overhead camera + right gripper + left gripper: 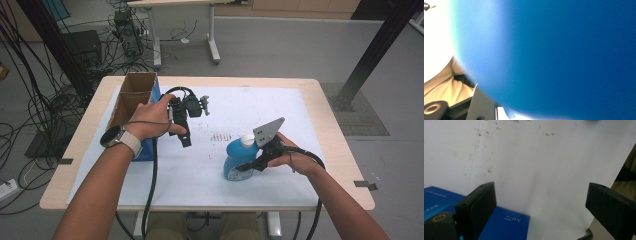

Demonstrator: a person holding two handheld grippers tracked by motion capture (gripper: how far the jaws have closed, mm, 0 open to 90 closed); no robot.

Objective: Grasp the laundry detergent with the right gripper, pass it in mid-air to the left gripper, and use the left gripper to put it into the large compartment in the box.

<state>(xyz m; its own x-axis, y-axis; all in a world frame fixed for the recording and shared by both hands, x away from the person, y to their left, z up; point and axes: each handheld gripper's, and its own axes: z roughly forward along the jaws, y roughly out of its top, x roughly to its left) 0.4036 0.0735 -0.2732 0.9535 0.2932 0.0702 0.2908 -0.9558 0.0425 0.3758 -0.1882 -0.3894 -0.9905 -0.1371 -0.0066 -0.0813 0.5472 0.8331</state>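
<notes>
A blue bottle [234, 161] with a white cap [247, 141] stands on the white mat, right of centre. My right gripper [250, 164] is shut on its body from the right, the grey plate sticking up above it. In the right gripper view the bottle [561, 57] is a blurred blue mass pressed up against the camera. My left gripper [186, 139] hovers over the mat beside a blue box [149, 149] with an open cardboard top. Its jaws stand wide open with nothing between them [541, 202], and a corner of the box [506, 225] lies below.
The white mat [280, 105] covers most of the wooden table [330, 120]. Small dark marks [220, 136] dot the mat between the grippers. Cables trail off the table's front edge. Beyond it stand desk legs, tangled wires and a black post [375, 47].
</notes>
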